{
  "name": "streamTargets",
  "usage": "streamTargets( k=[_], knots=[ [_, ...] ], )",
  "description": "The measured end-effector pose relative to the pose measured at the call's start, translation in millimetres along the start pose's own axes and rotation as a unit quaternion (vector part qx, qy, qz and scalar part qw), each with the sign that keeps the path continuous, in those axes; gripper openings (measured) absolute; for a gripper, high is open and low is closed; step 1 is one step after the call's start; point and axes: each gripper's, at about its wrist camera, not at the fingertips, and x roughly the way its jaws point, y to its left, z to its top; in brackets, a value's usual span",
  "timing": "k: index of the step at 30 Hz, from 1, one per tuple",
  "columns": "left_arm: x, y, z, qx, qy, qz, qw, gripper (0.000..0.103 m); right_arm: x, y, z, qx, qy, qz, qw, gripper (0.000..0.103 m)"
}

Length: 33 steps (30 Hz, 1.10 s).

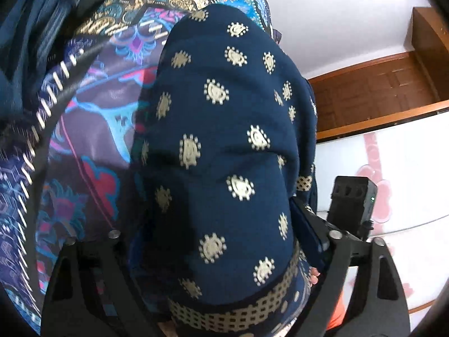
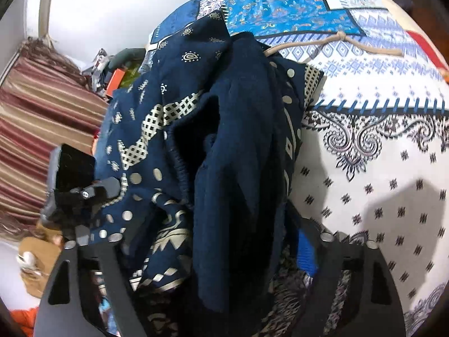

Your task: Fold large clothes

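Note:
A large navy garment with gold paisley motifs and a gold checkered border fills the left wrist view (image 1: 224, 154). It drapes over my left gripper (image 1: 224, 295), whose fingertips are hidden under the cloth. In the right wrist view the same navy garment (image 2: 224, 154) hangs bunched between the arms of my right gripper (image 2: 227, 280). The cloth hides those fingertips too. The other gripper's black body shows at the left of the right wrist view (image 2: 75, 185) and at the right of the left wrist view (image 1: 353, 202).
A patterned blue and white bedsheet (image 2: 378, 112) covers the bed under the garment, with a beige knotted cord (image 2: 339, 38) on it. A striped curtain (image 2: 42, 118) hangs at the left. A wooden door (image 1: 378, 90) and a white wall stand behind.

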Motion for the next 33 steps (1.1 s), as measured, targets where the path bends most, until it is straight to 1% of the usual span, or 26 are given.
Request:
streamTargets(
  k=[2, 4, 5, 7, 8, 9, 12, 15, 17, 18, 21, 22, 25, 27, 29, 31, 33],
  knots=[
    [-4, -4, -5, 0.008, -0.002, 0.005, 1.0000, 0.080, -2, 2, -3, 0.008, 0.004, 0.011, 1.000, 0.058],
    [-8, -11, -9, 0.019, -0.004, 0.014, 0.9997, 0.072, -10, 2, -7, 0.018, 0.006, 0.021, 1.000, 0.049],
    [-11, -14, -11, 0.026, -0.006, 0.020, 0.9994, 0.070, -13, 5, -9, 0.018, 0.005, 0.019, 1.000, 0.045],
    [-19, -26, -14, 0.046, -0.013, 0.034, 0.9983, 0.062, -18, 14, -10, 0.010, 0.001, 0.013, 1.000, 0.039],
    [-24, -31, -15, 0.054, -0.017, 0.038, 0.9977, 0.061, -22, 22, -12, 0.004, -0.001, 0.010, 1.000, 0.037],
    [-32, -38, -17, 0.065, -0.023, 0.040, 0.9968, 0.059, -24, 29, -12, -0.001, -0.004, 0.008, 1.000, 0.036],
    [-57, -58, -17, 0.085, -0.042, 0.042, 0.9946, 0.058, -38, 58, -11, -0.024, -0.021, 0.003, 0.999, 0.035],
    [-96, -77, -13, 0.118, -0.072, 0.045, 0.9893, 0.057, -48, 92, -7, -0.059, -0.042, -0.005, 0.997, 0.035],
    [-126, -90, -11, 0.142, -0.099, 0.048, 0.9838, 0.057, -53, 123, 1, -0.085, -0.063, -0.004, 0.994, 0.034],
    [-147, -97, -7, 0.155, -0.117, 0.049, 0.9797, 0.057, -54, 134, 5, -0.093, -0.070, 0.000, 0.993, 0.035],
    [-200, -103, 3, 0.172, -0.158, 0.050, 0.9711, 0.057, -55, 176, 21, -0.124, -0.090, 0.013, 0.988, 0.035],
    [-214, -104, 8, 0.175, -0.169, 0.050, 0.9687, 0.057, -50, 195, 29, -0.139, -0.098, 0.016, 0.985, 0.035],
    [-260, -97, 26, 0.182, -0.203, 0.050, 0.9609, 0.057, -37, 237, 45, -0.174, -0.113, 0.020, 0.978, 0.035],
    [-284, -85, 39, 0.182, -0.217, 0.052, 0.9578, 0.057, -24, 253, 54, -0.186, -0.118, 0.022, 0.975, 0.035],
    [-296, -73, 53, 0.177, -0.222, 0.056, 0.9574, 0.057, -3, 271, 64, -0.199, -0.119, 0.024, 0.972, 0.035],
    [-308, -51, 71, 0.165, -0.223, 0.064, 0.9588, 0.058, 19, 279, 72, -0.206, -0.116, 0.026, 0.971, 0.035],
    [-309, -28, 87, 0.156, -0.217, 0.079, 0.9602, 0.058, 46, 278, 75, -0.208, -0.106, 0.024, 0.972, 0.035]
  ],
)
